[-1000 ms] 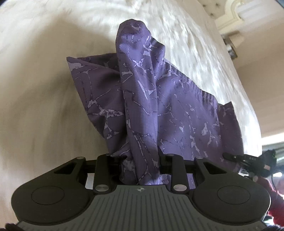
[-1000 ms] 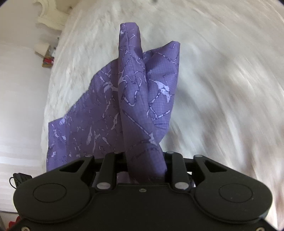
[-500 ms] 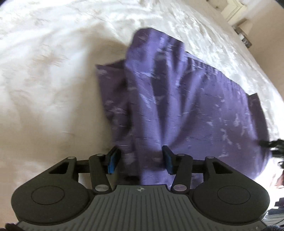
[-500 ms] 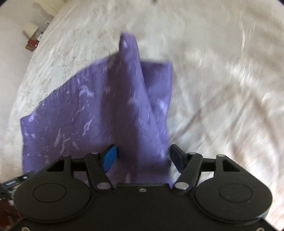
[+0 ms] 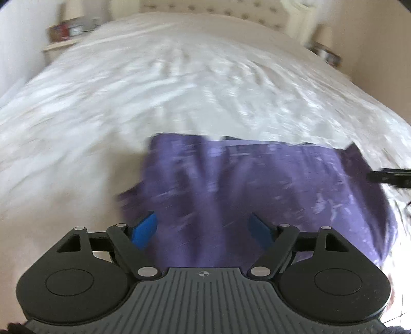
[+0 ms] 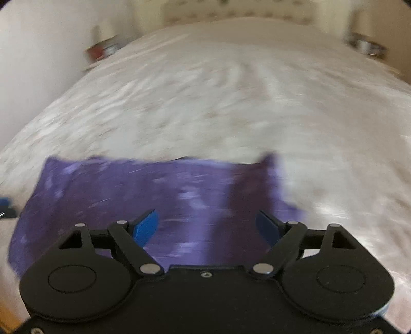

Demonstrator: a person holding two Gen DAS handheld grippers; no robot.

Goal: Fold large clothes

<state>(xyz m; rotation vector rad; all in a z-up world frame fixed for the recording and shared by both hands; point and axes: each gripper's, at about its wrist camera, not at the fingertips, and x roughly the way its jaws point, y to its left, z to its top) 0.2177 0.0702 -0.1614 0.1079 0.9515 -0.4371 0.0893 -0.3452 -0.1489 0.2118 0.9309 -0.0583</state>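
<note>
A purple patterned garment (image 5: 257,185) lies folded flat on the white bedspread (image 5: 179,90); it also shows in the right wrist view (image 6: 154,190). My left gripper (image 5: 203,227) is open and empty, above the garment's near left part. My right gripper (image 6: 206,226) is open and empty, above its near right part. The right gripper's tip (image 5: 388,177) shows at the right edge of the left wrist view. Both views are motion-blurred.
The bed (image 6: 231,90) stretches away to a tufted headboard (image 5: 210,7). A bedside table with small items (image 5: 64,28) stands at the far left, another (image 5: 326,54) at the far right. A wall (image 6: 38,51) runs along the bed's left side.
Both grippers were shut on raised corners of the garment, then opened and let go. The cloth dropped flat on the bed, and both grippers pulled back and tilted up.
</note>
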